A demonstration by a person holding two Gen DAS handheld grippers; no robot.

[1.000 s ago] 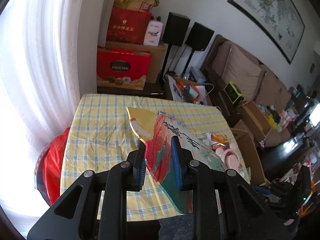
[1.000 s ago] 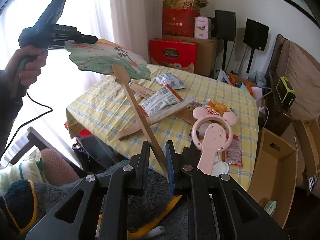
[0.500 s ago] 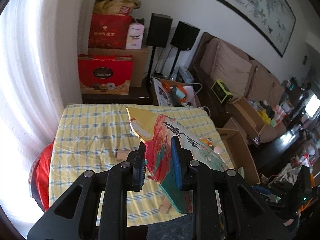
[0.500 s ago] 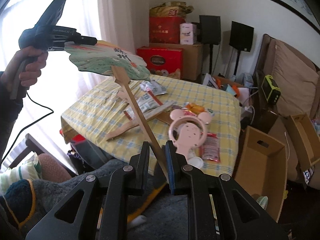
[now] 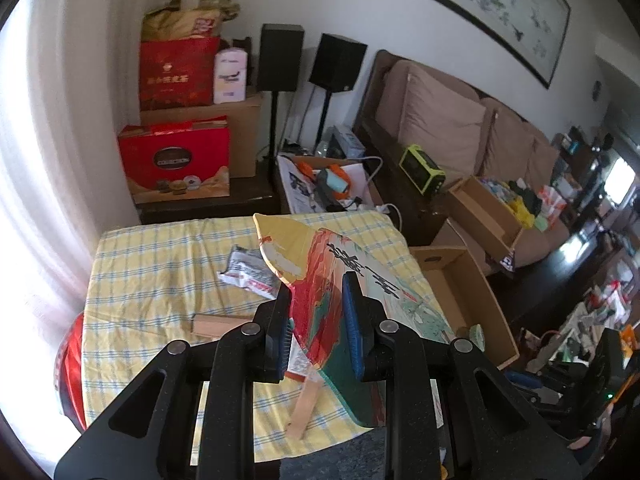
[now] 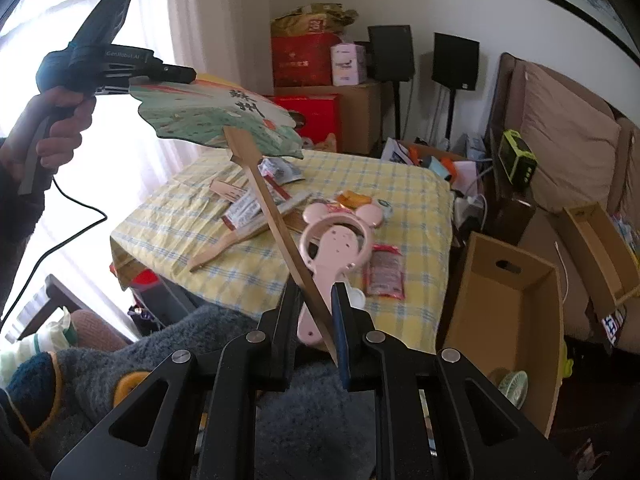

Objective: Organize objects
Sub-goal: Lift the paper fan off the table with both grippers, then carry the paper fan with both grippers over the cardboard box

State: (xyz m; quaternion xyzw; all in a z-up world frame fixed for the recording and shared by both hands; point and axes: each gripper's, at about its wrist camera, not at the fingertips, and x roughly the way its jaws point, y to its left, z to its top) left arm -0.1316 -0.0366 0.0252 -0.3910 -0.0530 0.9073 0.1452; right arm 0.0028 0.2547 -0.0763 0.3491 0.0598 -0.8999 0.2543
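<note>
My left tool (image 5: 318,320) is matt black plastic with ribbed blue pads, as is my right tool (image 6: 316,320). The fan (image 5: 316,264) has a smooth printed paper face and a pale bare-wood handle (image 6: 276,224). Checked woven cloth, slightly creased, covers the tabletop (image 5: 160,276). The pink hand mirror (image 6: 336,240) looks like glossy plastic; the box (image 6: 508,300) is matt brown cardboard.

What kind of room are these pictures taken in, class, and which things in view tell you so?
Most likely a home living room: a brown sofa along the wall, two speakers on stands, a framed painting, and a cloth-covered table.

Yellow-checked tablecloth (image 6: 192,220), pink fan (image 6: 340,248), red box (image 5: 176,164)
</note>
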